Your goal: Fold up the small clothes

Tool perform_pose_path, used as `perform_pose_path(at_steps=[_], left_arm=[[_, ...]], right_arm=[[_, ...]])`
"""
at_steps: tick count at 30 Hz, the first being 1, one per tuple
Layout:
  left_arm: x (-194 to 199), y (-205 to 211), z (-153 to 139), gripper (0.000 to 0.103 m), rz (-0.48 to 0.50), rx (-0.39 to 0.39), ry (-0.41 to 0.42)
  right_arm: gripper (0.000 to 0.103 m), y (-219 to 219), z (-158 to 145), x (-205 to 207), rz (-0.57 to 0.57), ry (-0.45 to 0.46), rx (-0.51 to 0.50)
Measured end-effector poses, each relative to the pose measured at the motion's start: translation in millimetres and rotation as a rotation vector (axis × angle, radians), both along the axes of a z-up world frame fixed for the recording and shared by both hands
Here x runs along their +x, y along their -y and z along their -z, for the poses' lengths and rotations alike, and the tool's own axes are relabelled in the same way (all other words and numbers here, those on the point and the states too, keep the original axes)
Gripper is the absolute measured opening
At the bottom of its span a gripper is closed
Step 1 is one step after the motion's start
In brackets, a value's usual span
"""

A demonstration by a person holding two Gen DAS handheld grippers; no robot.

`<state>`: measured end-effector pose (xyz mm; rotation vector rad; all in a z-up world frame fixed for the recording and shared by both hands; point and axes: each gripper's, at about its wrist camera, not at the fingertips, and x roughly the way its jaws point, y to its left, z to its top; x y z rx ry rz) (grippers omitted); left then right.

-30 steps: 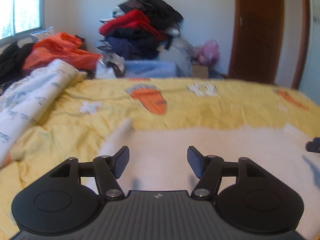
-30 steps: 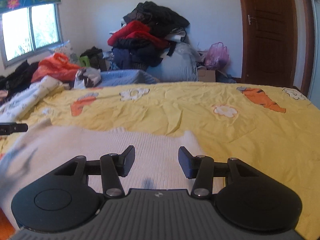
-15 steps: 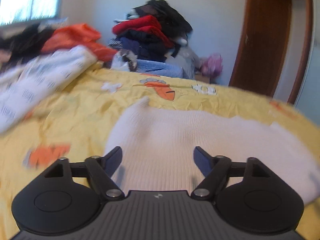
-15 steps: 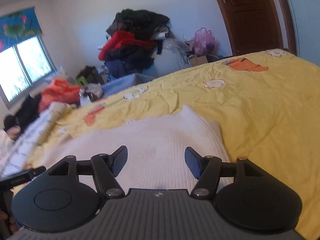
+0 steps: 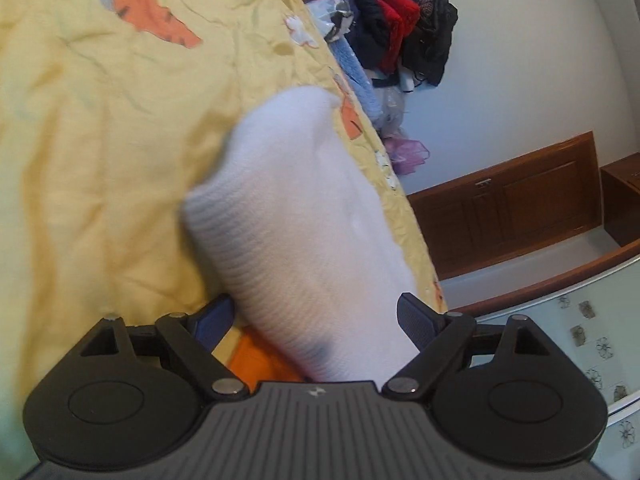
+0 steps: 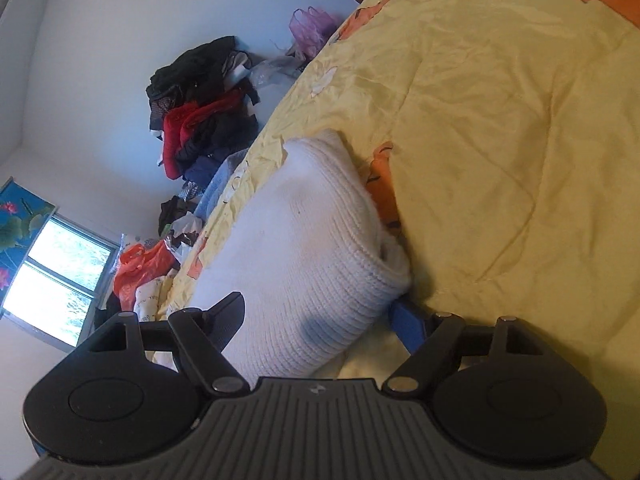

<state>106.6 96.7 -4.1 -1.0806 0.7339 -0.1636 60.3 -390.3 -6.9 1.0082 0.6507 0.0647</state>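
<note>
A white ribbed knit garment (image 5: 304, 216) lies on the yellow carrot-print bedspread (image 5: 100, 140). My left gripper (image 5: 316, 316) is rolled on its side at one end of it. Its jaws are opening wide, one finger (image 5: 216, 320) tucked under the knit edge and the other over it. In the right wrist view the same garment (image 6: 312, 240) runs away from my right gripper (image 6: 318, 316), which is also rolled. Its jaws are opening too, with the knit end between them and the blue-padded finger (image 6: 404, 320) under the fabric. Neither pair of pads presses on the cloth.
A tall pile of dark and red clothes (image 5: 400, 28) (image 6: 200, 112) stands against the wall beyond the bed. A purple bag (image 6: 312, 24) and a wooden door (image 5: 520, 208) are near it. Orange fabric (image 6: 140, 268) lies below the window (image 6: 60, 280).
Both views have rolled onto their sides and dropped close to the bed. Both pairs of jaws have widened, and the garment's ends now sit between them.
</note>
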Motion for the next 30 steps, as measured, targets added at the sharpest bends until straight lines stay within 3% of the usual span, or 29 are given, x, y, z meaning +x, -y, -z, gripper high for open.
perform_pose_path(at_steps=[3,4,5,6,7,8,10,13,19,20,22,24,25,27,28,29,30], left_arm=[[15,7,0,0.088,-0.03,0.013,-0.013],[18,8,-1,0.078,-0.05,0.028,-0.022],[22,9,1,0.048,-0.069,0.057,-0.057],[26,10,2,0.038,-0.076,0.082,-0.086],[27,8,4,0.037,-0.078,0.079,-0.091],[28,8,5,0.034,-0.078,0.075,-0.096],[30,7,1,0.024,-0.064,0.096,-0.103],[24,7,-17,0.019,-0.052,0.143,-0.063],[-25,-4,-72,0.01,-0.011,0.214,0.054],[-39,-10,-77,0.001,-0.011,0.216,0.074],[-74,-23,-86,0.002,-0.018,0.269,0.122],[-98,-35,-82,0.002,0.006,0.3,0.121],[-106,-42,-74,0.002,0.028,0.271,0.105],[-111,-52,-50,0.013,0.043,0.175,0.029],[-107,-54,-36,0.036,0.032,0.124,-0.032],[-104,-57,-24,0.074,0.002,0.081,-0.083],[-103,-59,-15,0.086,-0.04,0.05,-0.098]], right_arm=[[0.08,-8,0,15,0.03,0.01,-0.014],[0.08,-9,1,20,0.034,0.011,-0.025],[0.078,-12,0,25,0.033,0.014,-0.044],[0.075,-17,-1,28,0.034,0.017,-0.073],[0.063,-21,-2,32,0.037,0.012,-0.115],[0.044,-25,-1,35,0.035,0.003,-0.152],[0.034,-25,2,40,0.024,0.001,-0.155],[0.029,-19,-4,39,0.014,0.029,-0.139],[0.027,-14,-51,10,-0.074,0.13,-0.146],[0.027,-12,-56,-1,-0.087,0.138,-0.133],[0.027,-6,-60,-28,-0.109,0.146,-0.114],[0.027,0,-49,-55,-0.125,0.113,-0.062],[0.027,1,-39,-65,-0.135,0.08,-0.052],[0.031,-1,-22,-76,-0.133,0.014,-0.091],[0.038,1,-13,-79,-0.107,-0.007,-0.071],[0.044,2,-7,-82,-0.078,-0.014,-0.043],[0.047,1,-5,-84,-0.052,-0.006,-0.022]])
